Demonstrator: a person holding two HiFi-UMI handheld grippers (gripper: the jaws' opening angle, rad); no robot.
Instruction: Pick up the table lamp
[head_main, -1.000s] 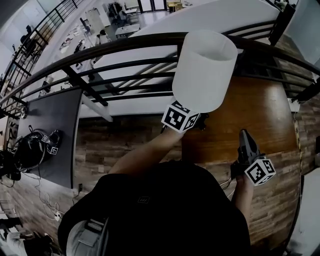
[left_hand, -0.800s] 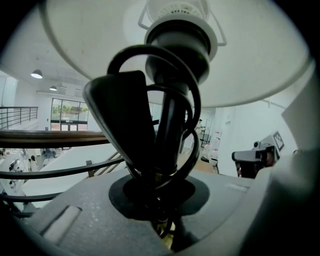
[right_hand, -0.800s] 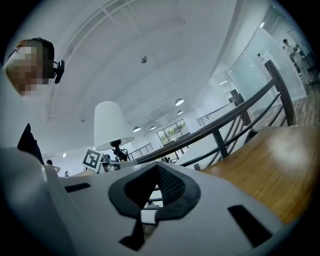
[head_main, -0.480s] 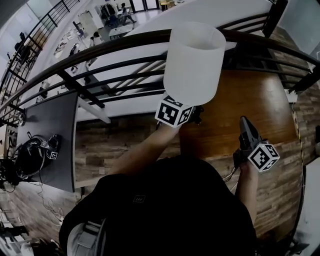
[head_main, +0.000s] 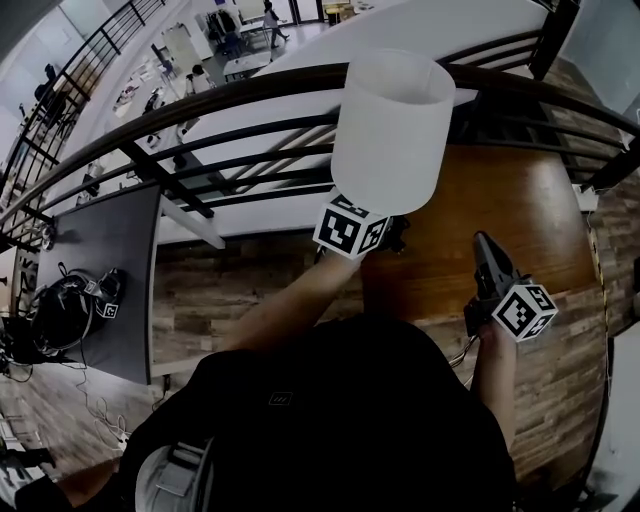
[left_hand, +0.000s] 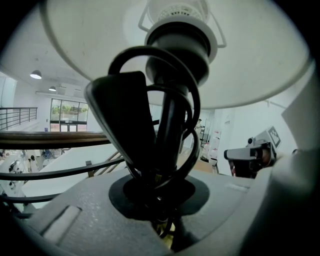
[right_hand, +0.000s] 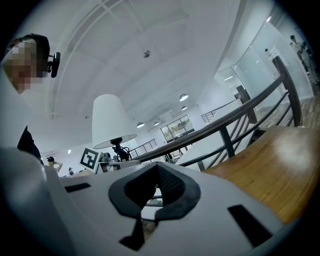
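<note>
Trouble here would come mostly from the cord. It is looped loosely round the lamp's neck with its plug hanging against it. A tilt or a jolt could shake a loop free, and a loose loop could catch on the railing just beyond. The lamp is held high over the far left edge of the wooden counter, its white shade up against the railing. Its foot is hidden, so I judge rather than see that it hangs clear of the wood.

The left gripper has its fingers closed narrowly on the thin neck below the bulb socket. That is a small hold under a top-heavy shade, so the lamp could swing or slip round in the grip. The right gripper waits near the counter's right side, well apart from the lamp, fingers drawn together on nothing. It gives no support if the lamp tips.

Count: one lamp, one shade, one cord, one plug, two grippers, one counter, one railing.
</note>
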